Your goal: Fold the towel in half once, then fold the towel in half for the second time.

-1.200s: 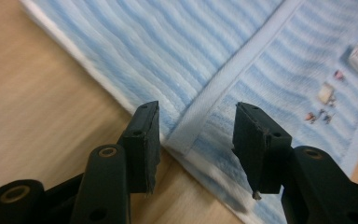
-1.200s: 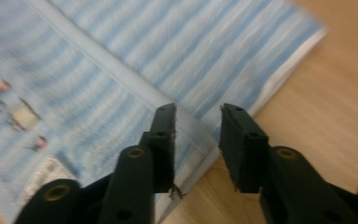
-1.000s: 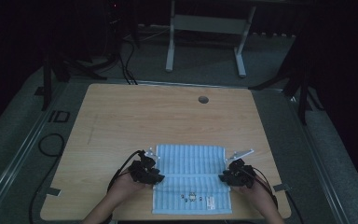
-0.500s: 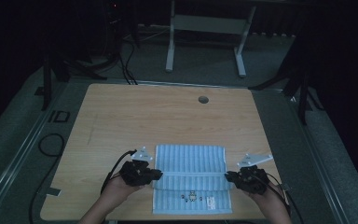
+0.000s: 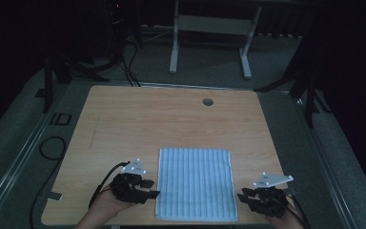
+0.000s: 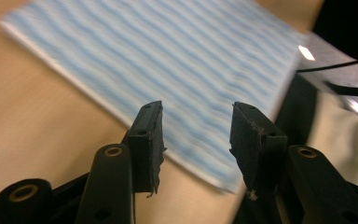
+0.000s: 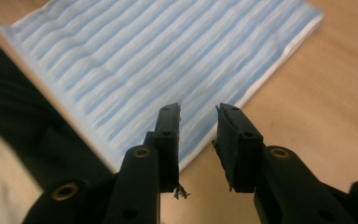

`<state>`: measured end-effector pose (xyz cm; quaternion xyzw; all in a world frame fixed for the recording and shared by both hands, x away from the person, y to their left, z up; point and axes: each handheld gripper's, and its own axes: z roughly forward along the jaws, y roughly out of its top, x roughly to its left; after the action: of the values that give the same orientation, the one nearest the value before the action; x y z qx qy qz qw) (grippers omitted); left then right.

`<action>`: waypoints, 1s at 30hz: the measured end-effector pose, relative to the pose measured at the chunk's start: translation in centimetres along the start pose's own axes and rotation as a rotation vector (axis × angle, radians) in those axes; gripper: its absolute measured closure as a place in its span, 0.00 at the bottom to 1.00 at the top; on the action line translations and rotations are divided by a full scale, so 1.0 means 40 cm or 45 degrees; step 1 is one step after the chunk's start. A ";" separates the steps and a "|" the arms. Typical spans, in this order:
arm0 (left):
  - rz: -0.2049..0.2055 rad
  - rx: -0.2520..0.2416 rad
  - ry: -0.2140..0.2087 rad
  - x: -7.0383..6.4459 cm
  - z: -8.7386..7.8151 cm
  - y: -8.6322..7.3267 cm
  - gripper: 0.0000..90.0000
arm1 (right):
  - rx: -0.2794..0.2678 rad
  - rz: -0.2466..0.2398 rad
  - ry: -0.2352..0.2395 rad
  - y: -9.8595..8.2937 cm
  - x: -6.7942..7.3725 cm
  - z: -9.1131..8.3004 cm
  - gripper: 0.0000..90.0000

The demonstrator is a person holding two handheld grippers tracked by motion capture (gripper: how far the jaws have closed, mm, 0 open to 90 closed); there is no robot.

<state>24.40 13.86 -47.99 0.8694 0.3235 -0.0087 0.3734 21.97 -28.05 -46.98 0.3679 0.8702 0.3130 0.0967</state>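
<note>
We see the striped cloth [image 5: 194,183] lying flat at the table's [image 5: 171,119] near edge. Our left gripper [image 5: 145,188] and right gripper [image 5: 248,196] flank it, both with jaws parted and empty.

Your towel [image 5: 195,183] is pale blue with thin white stripes and a white edge. The counter [image 5: 138,124] under it is light wood grain. Your left tongs [image 5: 151,189] and right tongs [image 5: 242,198] are black, each topped with a grey plate.

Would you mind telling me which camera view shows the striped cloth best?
The high view: the whole striped cloth lies flat, all four edges visible between the grippers. The left gripper view and right gripper view each show a blurred part of it beyond open jaws.
</note>
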 end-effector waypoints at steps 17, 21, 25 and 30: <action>-0.040 -0.058 0.201 0.203 0.126 0.123 0.52 | 0.046 0.005 -0.024 0.200 -0.216 0.195 0.64; -0.063 -0.036 0.241 0.243 0.149 0.142 0.52 | 0.108 0.032 -0.067 0.231 -0.261 0.230 0.64; -0.082 -0.016 0.225 0.261 0.175 0.150 0.49 | 0.163 0.054 -0.076 0.244 -0.287 0.259 0.61; -0.087 0.025 0.218 0.276 0.199 0.151 0.49 | 0.252 0.083 -0.051 0.242 -0.301 0.302 0.62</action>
<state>38.37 11.69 -52.69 0.8592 0.3834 0.0496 0.3352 40.95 -25.59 -51.26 0.4099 0.8824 0.2211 0.0670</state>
